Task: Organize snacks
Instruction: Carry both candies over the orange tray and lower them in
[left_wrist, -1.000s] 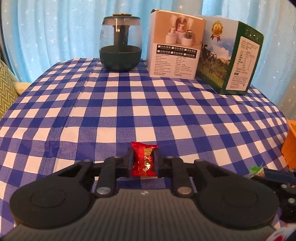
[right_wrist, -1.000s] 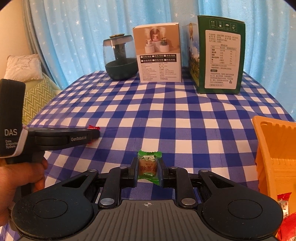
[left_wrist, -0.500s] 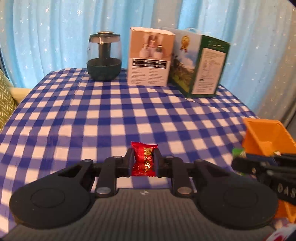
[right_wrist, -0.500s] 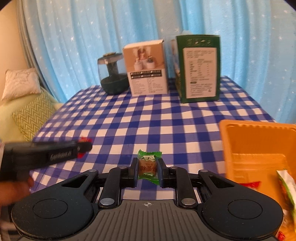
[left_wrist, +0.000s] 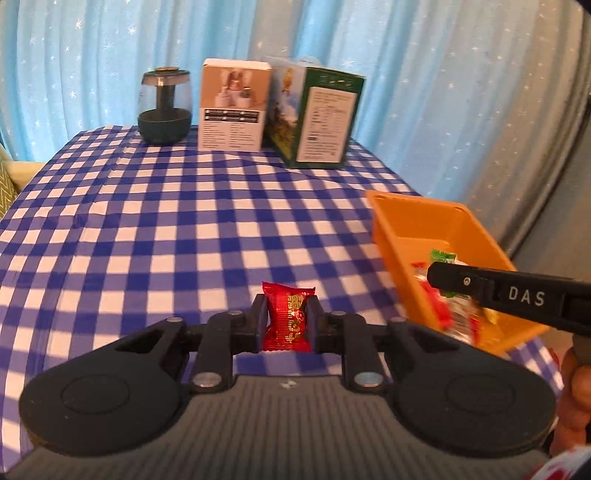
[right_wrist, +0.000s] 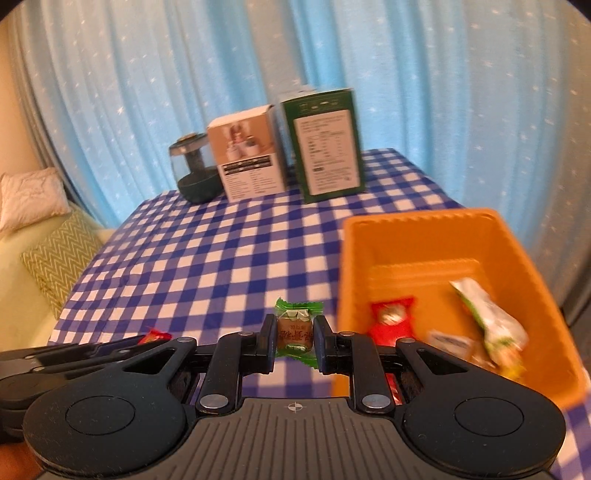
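Left gripper jaws clamped on red snack packet, above checked tablecloth; right gripper jaws clamped on green-wrapped candy, just left of orange bin holding several snacks; two boxes and dark jar at far edge

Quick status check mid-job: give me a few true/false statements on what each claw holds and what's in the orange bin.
1. The left claw is shut on a red candy. True.
2. The right claw is open with nothing in it. False: it grips a green-wrapped candy.
3. The orange bin already holds snacks. True.
4. The orange bin lies left of the right claw. False: it lies to its right.
5. Two boxes stand at the table's far edge, the green box among them. True.
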